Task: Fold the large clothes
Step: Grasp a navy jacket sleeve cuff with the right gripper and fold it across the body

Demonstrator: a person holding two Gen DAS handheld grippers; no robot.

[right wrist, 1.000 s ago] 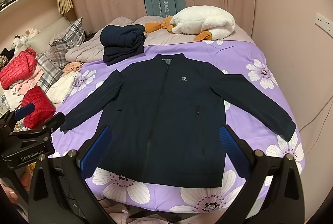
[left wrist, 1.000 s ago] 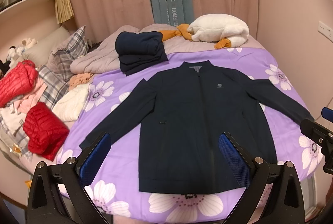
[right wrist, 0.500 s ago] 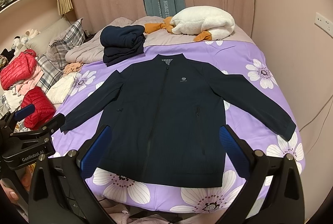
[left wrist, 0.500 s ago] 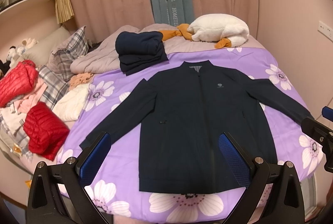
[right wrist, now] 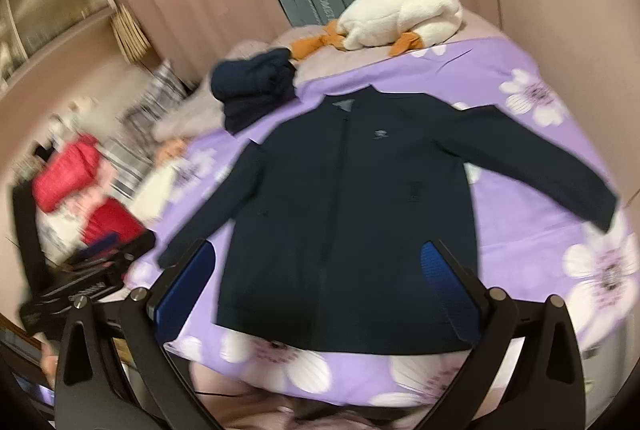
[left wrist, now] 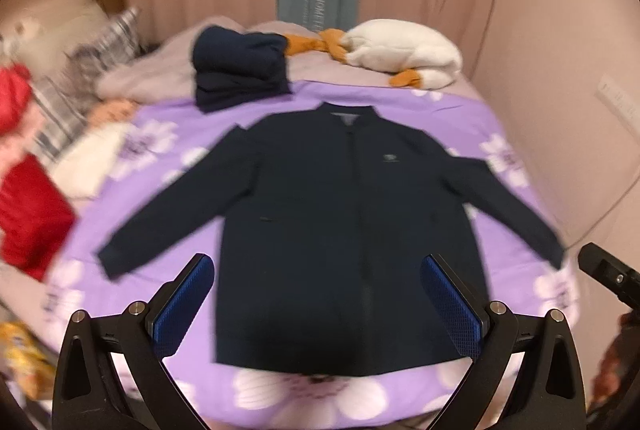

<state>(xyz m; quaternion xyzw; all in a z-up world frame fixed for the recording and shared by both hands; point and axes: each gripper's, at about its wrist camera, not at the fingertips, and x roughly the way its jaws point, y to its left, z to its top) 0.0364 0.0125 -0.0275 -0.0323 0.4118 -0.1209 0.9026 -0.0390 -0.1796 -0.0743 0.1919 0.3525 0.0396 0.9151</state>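
The left gripper [left wrist: 318, 300] hangs with its blue-padded fingers [left wrist: 182, 304] spread wide and empty, above the hem of a navy jacket [left wrist: 340, 222] lying flat on the purple floral bedspread [left wrist: 460, 110] ahead. Beyond the collar sits a folded navy pile [left wrist: 240, 68], with a white plush [left wrist: 400, 54] to its right. The picture is blurred.

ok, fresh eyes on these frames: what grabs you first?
The dark navy jacket spread flat, front up, sleeves out, across the purple floral bedsheet. Behind its collar sits a folded navy pile, with a white plush goose at the head of the bed. Both grippers, left and right, hover open near the hem.
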